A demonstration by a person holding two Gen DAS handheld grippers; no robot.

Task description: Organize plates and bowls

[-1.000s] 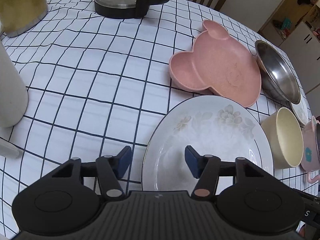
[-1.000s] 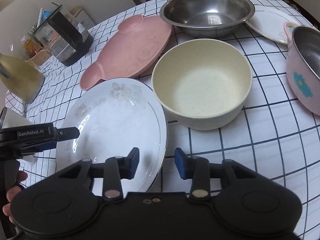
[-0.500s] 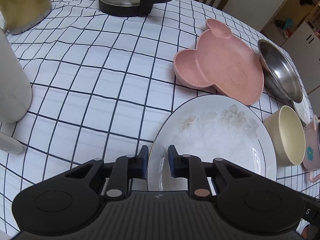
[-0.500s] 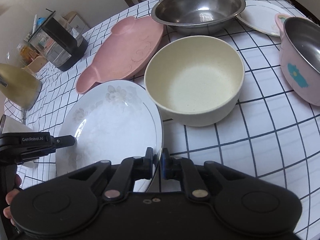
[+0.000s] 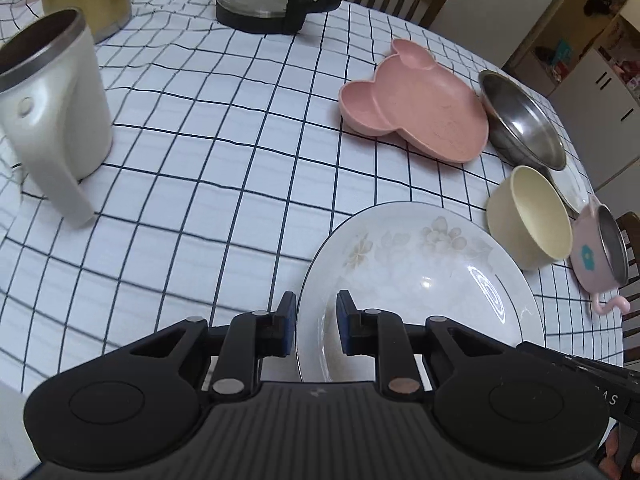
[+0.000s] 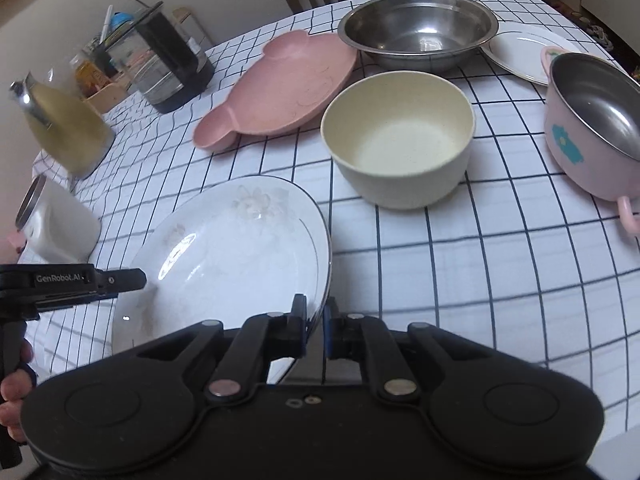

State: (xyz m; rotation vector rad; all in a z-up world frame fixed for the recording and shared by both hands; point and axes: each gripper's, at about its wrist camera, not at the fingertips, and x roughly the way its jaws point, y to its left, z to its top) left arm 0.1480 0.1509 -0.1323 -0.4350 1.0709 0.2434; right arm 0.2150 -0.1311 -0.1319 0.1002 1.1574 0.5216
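Only the right wrist view shows the small white plate (image 6: 524, 54) clearly, behind the steel bowl (image 6: 418, 36). Both grippers, left (image 5: 316, 322) and right (image 6: 315, 330), clamp narrowly on opposite rims of the floral plate (image 5: 420, 280), which is tilted above the checked tablecloth (image 5: 180, 184).

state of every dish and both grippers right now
floral plate: gripped at opposite rims
left gripper: shut on plate rim
right gripper: shut on plate rim
cream bowl: upright, empty
steel bowl: upright, empty
pink bear plate: flat, empty
pink pot: upright, empty
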